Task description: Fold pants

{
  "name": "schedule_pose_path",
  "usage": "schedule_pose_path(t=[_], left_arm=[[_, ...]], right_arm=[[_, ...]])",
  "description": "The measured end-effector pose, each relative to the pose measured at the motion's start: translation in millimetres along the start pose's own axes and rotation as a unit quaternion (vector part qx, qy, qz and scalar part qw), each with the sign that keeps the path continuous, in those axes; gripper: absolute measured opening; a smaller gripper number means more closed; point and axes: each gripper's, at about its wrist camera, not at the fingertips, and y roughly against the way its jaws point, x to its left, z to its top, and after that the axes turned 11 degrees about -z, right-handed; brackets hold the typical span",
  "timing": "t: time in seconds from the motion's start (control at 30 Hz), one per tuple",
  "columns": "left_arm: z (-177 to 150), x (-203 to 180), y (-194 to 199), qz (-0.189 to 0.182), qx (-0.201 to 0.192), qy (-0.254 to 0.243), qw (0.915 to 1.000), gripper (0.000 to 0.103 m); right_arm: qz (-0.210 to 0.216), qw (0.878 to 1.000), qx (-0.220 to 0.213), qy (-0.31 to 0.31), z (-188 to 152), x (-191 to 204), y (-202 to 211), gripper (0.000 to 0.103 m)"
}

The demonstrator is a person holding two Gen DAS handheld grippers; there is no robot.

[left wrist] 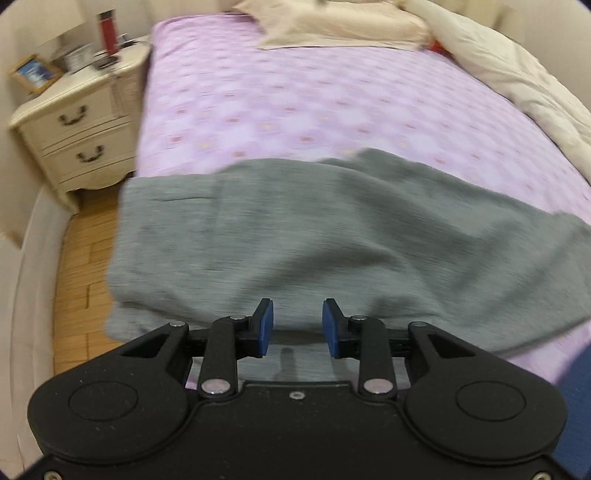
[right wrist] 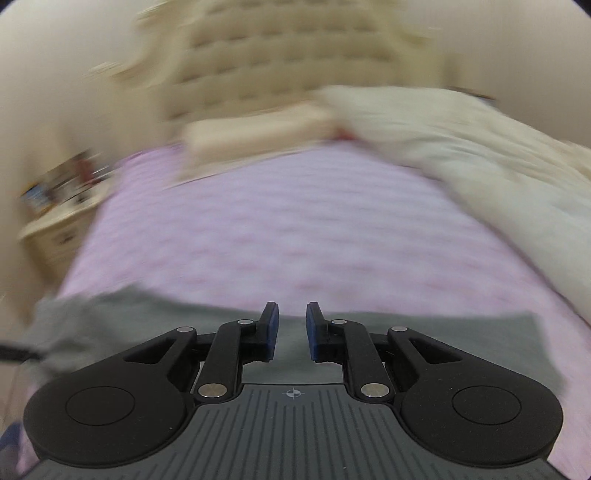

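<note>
Grey pants [left wrist: 314, 236] lie spread across the near part of a bed with a pink patterned sheet [left wrist: 295, 103]. My left gripper [left wrist: 297, 326] is open and empty, with its blue pads just above the near edge of the pants. In the right wrist view, which is blurred, the pants [right wrist: 443, 339] lie as a grey band under and beside my right gripper [right wrist: 291, 330], which is open and empty over them.
A cream nightstand [left wrist: 77, 122] with a red flask [left wrist: 108, 31] and a framed picture stands left of the bed on the wooden floor. A beige pillow [left wrist: 343, 26] and a cream duvet [left wrist: 517, 74] lie at the head and right side. A tufted headboard [right wrist: 303, 59] is behind.
</note>
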Motion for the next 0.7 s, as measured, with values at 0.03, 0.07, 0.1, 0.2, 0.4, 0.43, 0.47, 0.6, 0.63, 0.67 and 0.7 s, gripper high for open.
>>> schedule_pose_path(t=[0.03, 0.07, 0.1, 0.2, 0.4, 0.43, 0.47, 0.6, 0.63, 0.67, 0.7], left_arm=[[1.0, 9.0, 0.8, 0.006, -0.002, 0.006, 1.0000, 0.040], [2.6, 14.6, 1.3, 0.011, -0.004, 0.010, 0.9999, 0.040], [3.1, 21.5, 1.7, 0.017, -0.005, 0.013, 0.9998, 0.040], [3.8, 42.1, 5.0, 0.033, -0.008, 0.023, 0.9992, 0.040], [5.3, 84.0, 1.2, 0.049, -0.009, 0.053, 0.9974, 0.041], [6.1, 90.4, 0.0, 0.050, -0.009, 0.057, 0.9971, 0.044], [6.6, 95.2, -0.7, 0.051, -0.010, 0.061, 0.9968, 0.046], [7.9, 112.5, -8.1, 0.051, -0.013, 0.072, 0.9961, 0.057], [8.4, 116.3, -10.8, 0.052, -0.012, 0.076, 0.9957, 0.057], [8.8, 120.1, -13.5, 0.051, -0.013, 0.080, 0.9954, 0.057], [9.5, 123.0, -15.9, 0.049, -0.012, 0.082, 0.9953, 0.058]], right_arm=[[0.022, 1.000, 0.001, 0.020, 5.4, 19.4, -1.3, 0.016], [0.044, 0.998, 0.004, 0.040, 9.7, 38.5, -4.9, 0.016], [0.066, 0.996, 0.007, 0.059, 11.9, 57.4, -9.7, 0.016], [0.123, 0.986, 0.020, 0.106, 11.5, 109.6, -20.5, 0.016], [0.191, 0.951, 0.038, 0.240, -15.4, 208.7, -34.6, 0.016], [0.198, 0.943, 0.039, 0.263, -22.1, 222.6, -34.8, 0.016], [0.203, 0.936, 0.038, 0.286, -29.7, 235.5, -36.7, 0.016], [0.207, 0.905, 0.007, 0.372, -59.2, 282.7, -35.1, 0.017], [0.204, 0.896, -0.002, 0.394, -67.9, 290.9, -34.8, 0.024], [0.201, 0.886, -0.013, 0.418, -76.3, 298.8, -35.5, 0.032], [0.197, 0.874, -0.024, 0.444, -85.2, 304.7, -34.6, 0.033]])
